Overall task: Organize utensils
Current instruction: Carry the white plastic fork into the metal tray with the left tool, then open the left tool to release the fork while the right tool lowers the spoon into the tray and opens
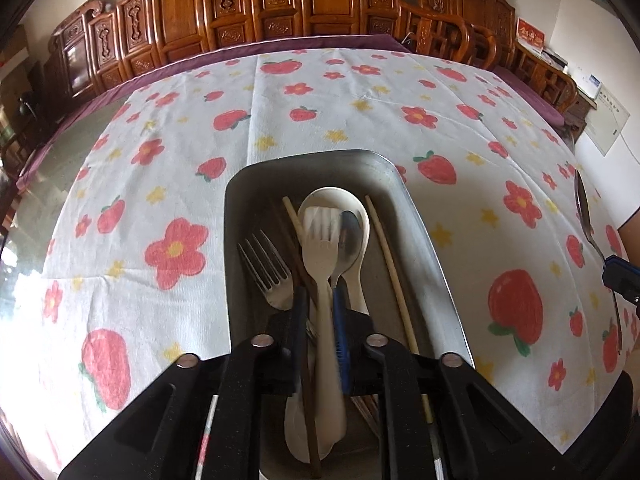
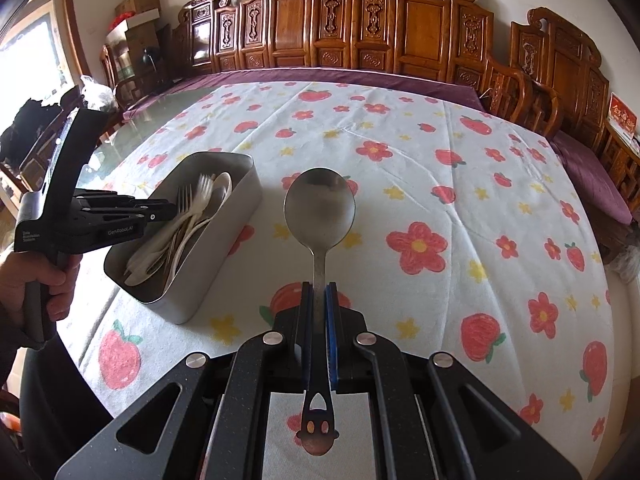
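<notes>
Carved wooden chairs (image 2: 416,32) are seen behind a surface (image 2: 400,160) under a strawberry-print cloth. A metal tin (image 2: 168,280) of cutlery is left of the right hand-held gripper (image 2: 319,296), clamped on a steel spoon (image 2: 320,208) lying lengthwise, bowl forward. The nearer left hand-held gripper (image 1: 320,300) is over the tin, slightly parted around a white fork (image 1: 322,252).

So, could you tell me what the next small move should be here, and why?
Probably the left hand-held gripper should let the cream plastic fork go and lift out of the metal tin: the fork already lies among the other utensils there. That would clear room for the right hand-held gripper, shut on the steel spoon, to bring it over.
</notes>
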The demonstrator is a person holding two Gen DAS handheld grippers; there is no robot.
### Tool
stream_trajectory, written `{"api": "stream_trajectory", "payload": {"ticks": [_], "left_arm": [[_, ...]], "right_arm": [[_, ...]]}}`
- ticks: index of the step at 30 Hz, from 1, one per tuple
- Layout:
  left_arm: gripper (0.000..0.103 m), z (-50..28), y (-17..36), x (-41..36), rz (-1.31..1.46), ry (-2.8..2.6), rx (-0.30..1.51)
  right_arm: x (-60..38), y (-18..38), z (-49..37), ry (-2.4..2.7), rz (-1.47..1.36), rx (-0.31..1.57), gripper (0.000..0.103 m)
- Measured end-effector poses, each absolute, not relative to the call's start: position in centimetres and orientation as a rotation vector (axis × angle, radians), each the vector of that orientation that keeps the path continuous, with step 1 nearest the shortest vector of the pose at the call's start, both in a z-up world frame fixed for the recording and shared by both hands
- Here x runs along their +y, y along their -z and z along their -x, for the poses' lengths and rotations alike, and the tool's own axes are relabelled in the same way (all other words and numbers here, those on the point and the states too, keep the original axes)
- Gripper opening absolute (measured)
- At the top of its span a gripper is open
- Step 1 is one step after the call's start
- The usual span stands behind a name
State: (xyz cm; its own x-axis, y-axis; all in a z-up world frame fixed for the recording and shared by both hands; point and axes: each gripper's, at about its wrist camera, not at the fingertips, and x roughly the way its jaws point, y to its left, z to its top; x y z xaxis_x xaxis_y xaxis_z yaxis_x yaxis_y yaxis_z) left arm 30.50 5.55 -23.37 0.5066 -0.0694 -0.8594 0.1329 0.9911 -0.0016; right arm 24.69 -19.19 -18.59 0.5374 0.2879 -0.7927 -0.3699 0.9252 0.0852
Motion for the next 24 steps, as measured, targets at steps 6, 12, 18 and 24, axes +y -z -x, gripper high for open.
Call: {"api": "stream_trajectory", "payload": {"ticks": [6,12,18,24], "left_arm": [[0.031,-29.5,21.9,6.7,-0.046,0.111,1.0],[0.047,-27.8,20.3,8.1,-0.049,0.107,0.959],[0.071,-25.9,18.8,9.9,-0.035,0.099,0.917],[0.082,-24.0,17.5,11.4,-0.015,0.096,0.872]], "right_arm": [[-18.4,18.3,-24.4,-0.402,0.099,0.922,0.008],[-17.0,17.4,-23.9,-0.417,0.111,0.908,0.008],[-14.9,16.5,-23.5,-0.442,0.127,0.895,0.008],[-12.3,16.3,-23.2,-0.48,0.138,0.894,0.008]]}}
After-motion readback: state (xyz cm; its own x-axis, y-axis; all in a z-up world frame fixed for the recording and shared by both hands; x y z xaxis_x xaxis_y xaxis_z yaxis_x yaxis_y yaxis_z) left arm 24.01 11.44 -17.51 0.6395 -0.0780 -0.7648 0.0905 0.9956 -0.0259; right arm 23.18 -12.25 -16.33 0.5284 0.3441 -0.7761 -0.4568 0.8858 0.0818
